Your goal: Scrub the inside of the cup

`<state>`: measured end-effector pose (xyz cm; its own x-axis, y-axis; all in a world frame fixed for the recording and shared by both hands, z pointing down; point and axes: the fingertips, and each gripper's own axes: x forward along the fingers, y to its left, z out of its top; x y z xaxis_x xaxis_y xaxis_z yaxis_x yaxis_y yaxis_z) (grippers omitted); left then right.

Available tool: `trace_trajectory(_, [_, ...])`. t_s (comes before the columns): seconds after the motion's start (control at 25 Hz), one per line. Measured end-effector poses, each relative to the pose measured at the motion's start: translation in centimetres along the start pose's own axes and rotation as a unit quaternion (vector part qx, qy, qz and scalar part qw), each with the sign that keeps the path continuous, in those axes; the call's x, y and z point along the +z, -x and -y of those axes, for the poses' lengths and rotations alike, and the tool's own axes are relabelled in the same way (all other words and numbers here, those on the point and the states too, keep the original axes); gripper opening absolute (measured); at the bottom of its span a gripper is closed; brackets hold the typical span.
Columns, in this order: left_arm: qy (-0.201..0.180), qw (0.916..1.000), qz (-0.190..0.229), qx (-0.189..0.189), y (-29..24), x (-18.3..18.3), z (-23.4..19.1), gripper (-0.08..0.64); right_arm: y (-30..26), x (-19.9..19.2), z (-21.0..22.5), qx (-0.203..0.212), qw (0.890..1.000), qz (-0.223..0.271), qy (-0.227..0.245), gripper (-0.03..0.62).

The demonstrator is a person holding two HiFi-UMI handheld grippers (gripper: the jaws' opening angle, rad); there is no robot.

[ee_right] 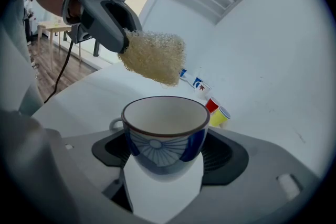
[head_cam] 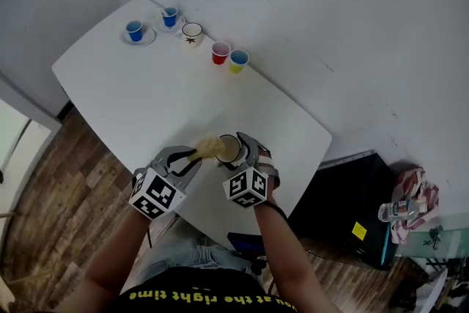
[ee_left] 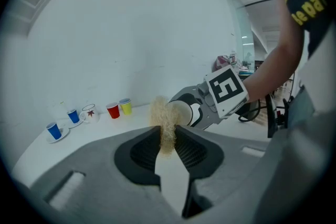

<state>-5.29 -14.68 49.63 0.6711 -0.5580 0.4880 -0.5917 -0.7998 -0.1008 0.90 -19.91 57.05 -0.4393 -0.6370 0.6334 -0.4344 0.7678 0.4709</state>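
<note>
A white cup (ee_right: 165,131) with a blue fan pattern and a dark rim sits upright between my right gripper's (ee_right: 164,157) jaws, which are shut on it. In the head view the cup (head_cam: 229,149) hangs over the near part of the white table (head_cam: 146,91). My left gripper (ee_left: 167,136) is shut on a pale yellow fibrous scrubber (ee_left: 164,120). The scrubber (ee_right: 153,56) hangs just above and behind the cup's rim, outside the cup. In the head view the scrubber (head_cam: 209,149) sits right beside the cup's left rim, with my left gripper (head_cam: 192,155) behind it.
At the table's far end stand two blue cups on saucers (head_cam: 134,31) (head_cam: 170,16), a white mug (head_cam: 192,32), a red cup (head_cam: 220,53) and a yellow cup (head_cam: 238,60). A black case (head_cam: 352,209) lies on the wooden floor at the right.
</note>
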Motion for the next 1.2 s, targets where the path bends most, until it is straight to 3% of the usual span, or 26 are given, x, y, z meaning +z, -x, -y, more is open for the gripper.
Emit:
trace_trajectory(0.32, [-0.033, 0.9985, -0.032, -0.032, 0.3, 0.1, 1.7, 0.08, 0.5, 0.2, -1.8, 0.009, 0.997, -0.03, 0.069, 0.394])
trace_trajectory(0.56, [-0.044, 0.9958, -0.063, -0.05, 0.4, -0.5, 2.6, 0.08, 0.8, 0.3, -2.5, 0.012, 0.995, -0.042, 0.089, 0.394])
trace_trajectory(1.2, [-0.025, 0.9867, -0.133, -0.089, -0.3, -2.0, 3.8, 0.08, 1.3, 0.6, -3.8, 0.022, 0.986, -0.068, 0.148, 0.395])
